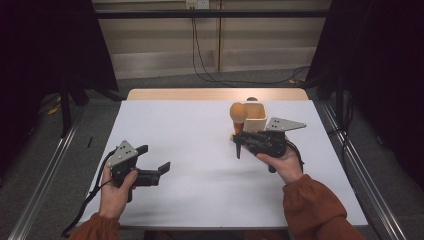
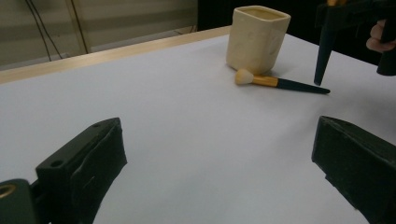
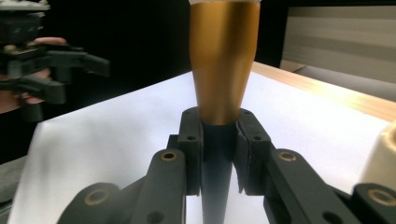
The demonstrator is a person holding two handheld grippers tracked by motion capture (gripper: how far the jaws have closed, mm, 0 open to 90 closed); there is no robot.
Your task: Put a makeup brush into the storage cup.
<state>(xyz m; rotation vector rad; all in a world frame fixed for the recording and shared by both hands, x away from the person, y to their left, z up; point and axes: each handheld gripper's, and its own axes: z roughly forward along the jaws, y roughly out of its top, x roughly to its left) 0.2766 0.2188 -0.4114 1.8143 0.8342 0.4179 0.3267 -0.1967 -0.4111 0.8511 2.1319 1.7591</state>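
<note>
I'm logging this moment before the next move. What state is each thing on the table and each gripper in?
Large makeup brush: upright, bristle head up, dark handle clamped in the right gripper.
Small makeup brush: lying flat on the table beside the cup.
Cream cup: upright, mouth open.
Right gripper: shut on the large brush's handle.
Left gripper: open, nothing between its jaws.

Cream cup, gold-and-black brush, white table

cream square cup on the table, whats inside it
The cream square cup shows only its rim and outer walls; its inside is hidden. A small gold-and-black brush lies on the table beside its base.
</note>
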